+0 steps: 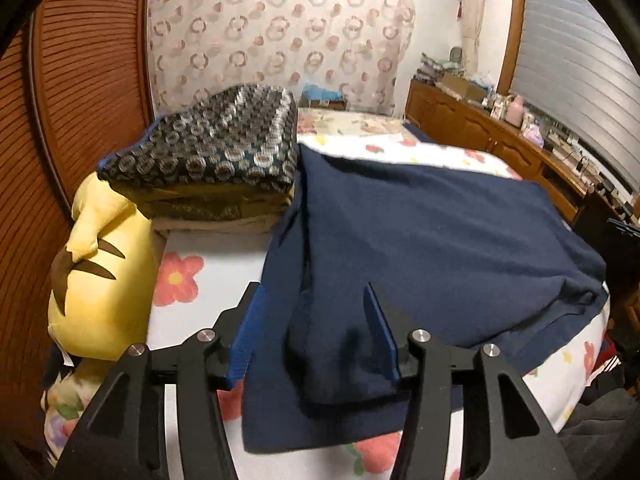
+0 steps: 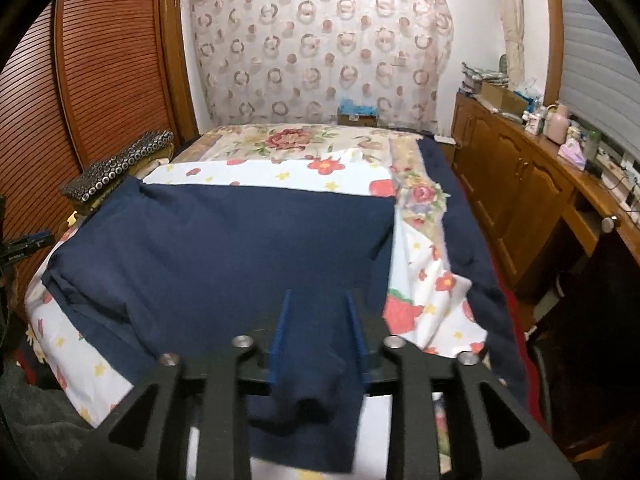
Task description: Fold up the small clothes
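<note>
Left wrist view — navy garment [image 1: 420, 240] spread on floral bed [image 1: 192, 248], no containers.

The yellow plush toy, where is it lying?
In the left wrist view the yellow plush toy lies at the bed's left edge, beside the louvred wooden door, under the folded patterned blanket.

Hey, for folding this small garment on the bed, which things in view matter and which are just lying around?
Part of the job:
- navy garment, spread on the bed
- left gripper, jaws open, cloth between them
- right gripper, jaws open, cloth between them
- floral sheet, the work surface

Just lying about:
- yellow plush cushion
- patterned folded pile
- wooden cabinet and its clutter
- curtain
</note>
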A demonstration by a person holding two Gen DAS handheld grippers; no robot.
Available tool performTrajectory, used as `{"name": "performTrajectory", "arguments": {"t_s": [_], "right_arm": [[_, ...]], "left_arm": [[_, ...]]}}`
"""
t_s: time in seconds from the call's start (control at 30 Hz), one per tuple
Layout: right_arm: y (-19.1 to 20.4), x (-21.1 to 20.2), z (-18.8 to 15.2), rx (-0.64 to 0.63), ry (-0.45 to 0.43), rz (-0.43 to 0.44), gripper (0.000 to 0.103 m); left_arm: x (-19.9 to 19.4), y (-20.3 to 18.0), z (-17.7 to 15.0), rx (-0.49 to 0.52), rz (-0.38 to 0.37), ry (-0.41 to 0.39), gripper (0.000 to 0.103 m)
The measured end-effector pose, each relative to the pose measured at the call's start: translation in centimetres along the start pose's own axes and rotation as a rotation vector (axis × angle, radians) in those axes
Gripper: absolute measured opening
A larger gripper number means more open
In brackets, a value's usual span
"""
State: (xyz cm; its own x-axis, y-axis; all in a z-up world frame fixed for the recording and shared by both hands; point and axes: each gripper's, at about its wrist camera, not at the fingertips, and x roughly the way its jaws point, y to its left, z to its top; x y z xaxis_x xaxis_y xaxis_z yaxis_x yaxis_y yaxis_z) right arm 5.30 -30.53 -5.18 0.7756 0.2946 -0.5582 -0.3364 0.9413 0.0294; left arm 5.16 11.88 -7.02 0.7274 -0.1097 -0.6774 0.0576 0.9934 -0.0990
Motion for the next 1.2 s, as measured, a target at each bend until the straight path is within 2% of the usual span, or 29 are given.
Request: {"name": "performTrajectory", "arguments": {"t_s": [0.17, 0.3, 0.4, 0.47, 0.7, 1.0, 1.1, 1.17, 1.2], "right_arm": [[1.1, 3.1, -0.6, 0.004, 0.032, 0.024, 0.046], [1.6, 5.8, -1.2, 0.02, 0.074, 0.043, 0.047], [1.8, 7.0, -1.4, 0.022, 0.094, 0.046, 0.047], [1.9, 7.2, -1.2, 0.005, 0.092, 0.039, 0.047], [1.9, 7.2, -1.4, 0.006, 0.077, 0.02, 0.047], [3.9, 7.1, -2.2, -0.02, 0.043, -0.04, 0.048], [4.5, 7.2, -2.3, -0.024, 0.045, -0.045, 0.048], [4.4, 7.2, -2.2, -0.02, 0.046, -0.039, 0.048], [4.2, 7.1, -2.2, -0.018, 0.045, -0.034, 0.048]], "left_arm": [[1.8, 0.0, -0.4, 0.008, 0.015, 0.053, 0.052], [2.6, 0.4, -0.5, 0.006, 0.03, 0.081, 0.054], [3.0, 0.8, -0.7, 0.002, 0.045, 0.097, 0.066], [3.1, 0.9, -0.9, -0.003, 0.048, 0.102, 0.069], [3.4, 1.2, -1.3, -0.027, 0.038, 0.112, 0.071], [3.3, 0.7, -1.2, -0.018, 0.039, 0.108, 0.071], [3.2, 0.5, -1.2, -0.018, 0.012, 0.109, 0.061], [3.2, 0.2, -1.1, -0.011, -0.02, 0.113, 0.039], [3.2, 0.0, -1.1, -0.007, -0.044, 0.119, 0.033]]}}
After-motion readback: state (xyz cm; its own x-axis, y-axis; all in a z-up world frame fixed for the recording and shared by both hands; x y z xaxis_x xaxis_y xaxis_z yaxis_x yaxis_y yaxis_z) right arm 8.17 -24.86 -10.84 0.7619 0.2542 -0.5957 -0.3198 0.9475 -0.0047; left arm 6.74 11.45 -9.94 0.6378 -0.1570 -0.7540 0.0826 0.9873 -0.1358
